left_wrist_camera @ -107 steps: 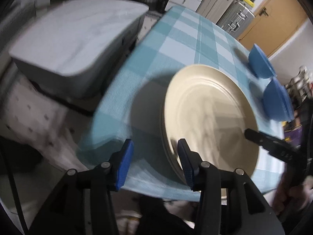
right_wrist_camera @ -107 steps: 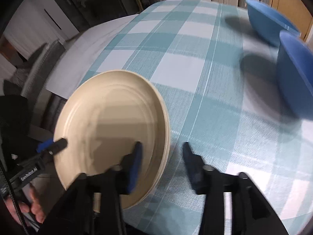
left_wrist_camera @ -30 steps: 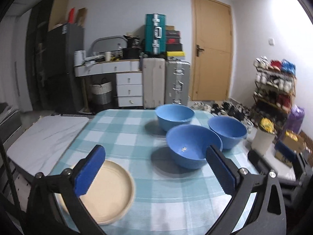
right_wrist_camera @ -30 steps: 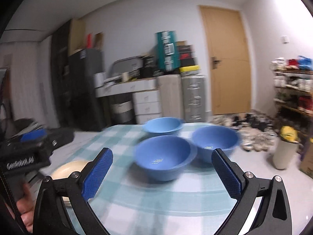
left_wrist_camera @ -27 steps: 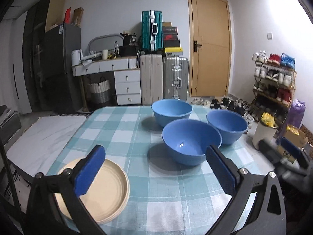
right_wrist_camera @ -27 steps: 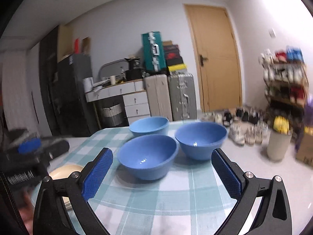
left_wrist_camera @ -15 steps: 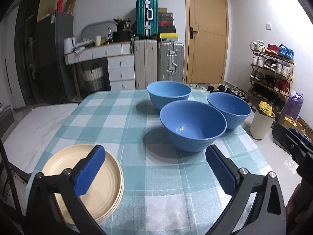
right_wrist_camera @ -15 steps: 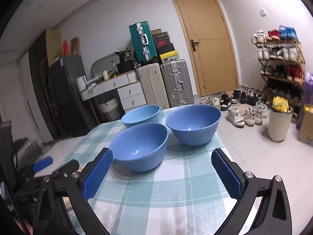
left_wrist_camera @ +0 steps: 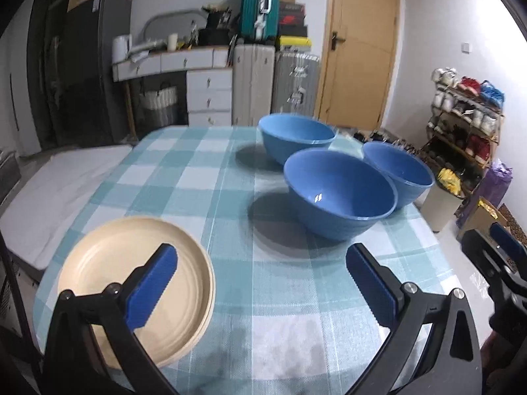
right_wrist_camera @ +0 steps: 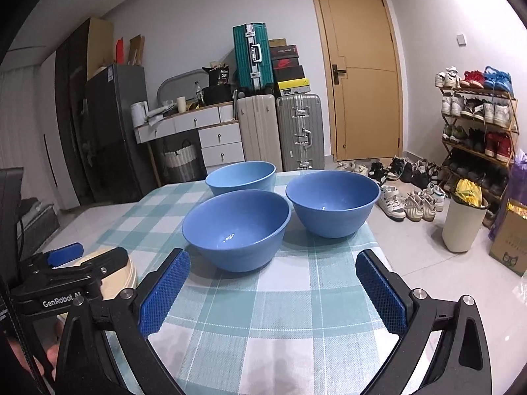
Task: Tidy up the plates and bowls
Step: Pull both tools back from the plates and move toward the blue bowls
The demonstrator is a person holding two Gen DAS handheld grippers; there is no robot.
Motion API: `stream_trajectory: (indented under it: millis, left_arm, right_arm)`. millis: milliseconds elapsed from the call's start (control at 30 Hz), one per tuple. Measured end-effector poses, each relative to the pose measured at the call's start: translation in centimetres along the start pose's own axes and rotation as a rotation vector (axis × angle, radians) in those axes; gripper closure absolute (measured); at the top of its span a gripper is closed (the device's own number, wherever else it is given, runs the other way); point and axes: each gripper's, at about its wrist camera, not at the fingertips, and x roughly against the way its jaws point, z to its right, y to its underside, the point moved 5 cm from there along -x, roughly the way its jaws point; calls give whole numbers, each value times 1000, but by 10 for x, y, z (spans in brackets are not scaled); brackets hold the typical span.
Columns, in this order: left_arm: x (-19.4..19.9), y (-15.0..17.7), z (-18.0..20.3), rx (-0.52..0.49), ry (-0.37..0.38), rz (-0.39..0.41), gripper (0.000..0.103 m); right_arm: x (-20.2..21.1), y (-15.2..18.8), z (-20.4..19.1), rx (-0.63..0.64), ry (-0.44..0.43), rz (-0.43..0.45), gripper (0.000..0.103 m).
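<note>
**Plates stacked and released; both grippers turned to the bowls**

Seconds earlier both grippers had been down at the cream plates, jaws narrow around the rim. By this moment they had pulled back and up, and each stood wide open and empty: the left gripper [left_wrist_camera: 262,284] hung above the near edge of the checked tablecloth [left_wrist_camera: 204,177], and the right gripper [right_wrist_camera: 271,291] faced the bowls from the near right side.

The stack of cream plates [left_wrist_camera: 131,270] lay flat at the near left corner of the table, free of any grip, with the left gripper's left finger passing in front of it in the left wrist view. That part of the job looked finished.

Three blue bowls remained separate at the far right of the cloth. The nearest bowl [right_wrist_camera: 237,228] sat just beside the right-hand bowl [right_wrist_camera: 332,205], and the far bowl [right_wrist_camera: 242,176] sat behind them; whether the rims touched could not be told. Over the last second the cameras had closed in on the nearest bowl, which suggested that nesting the bowls was the step at hand.
</note>
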Motion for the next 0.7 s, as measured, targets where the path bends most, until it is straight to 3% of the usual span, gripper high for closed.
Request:
stream_trajectory:
  millis: [133,700]
  left_arm:
    - [-10,2,-3,36,47,-55,0]
    - [-10,-4,-12,40,37,-52,0]
  right_arm:
    - [-2,1,-4,34,19,-2,1]
    - [-17,10,-8,54,29,-58,1]
